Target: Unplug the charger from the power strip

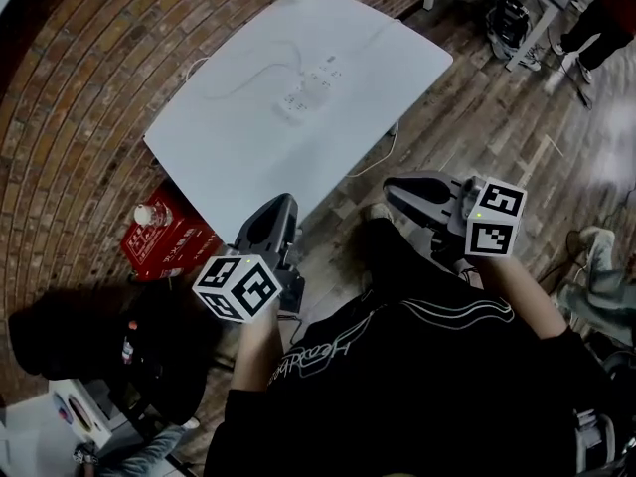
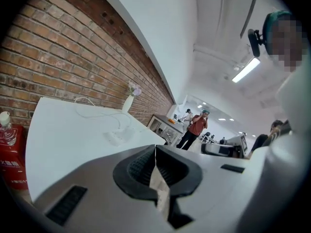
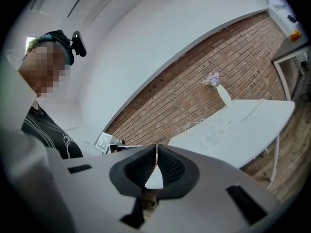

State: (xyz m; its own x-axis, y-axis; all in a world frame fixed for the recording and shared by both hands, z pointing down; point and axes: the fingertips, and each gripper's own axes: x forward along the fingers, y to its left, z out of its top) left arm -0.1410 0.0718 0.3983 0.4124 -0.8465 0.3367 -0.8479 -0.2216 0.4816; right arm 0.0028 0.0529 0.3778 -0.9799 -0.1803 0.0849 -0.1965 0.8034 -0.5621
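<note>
Head view: a white power strip point(image 1: 316, 79) lies mid-worktop point(image 1: 229, 157), with the white charger point(image 1: 291, 107) sitting at its near end. Both tools are held short of the worktop's near edge, well apart from the strip. The left tool point(image 1: 281, 205) and right tool point(image 1: 392, 189) each have jaws closed together, empty.

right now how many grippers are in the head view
2. The left gripper by the near corner of the white table, the right gripper over the wooden floor beside it. Both shut, holding nothing.
</note>
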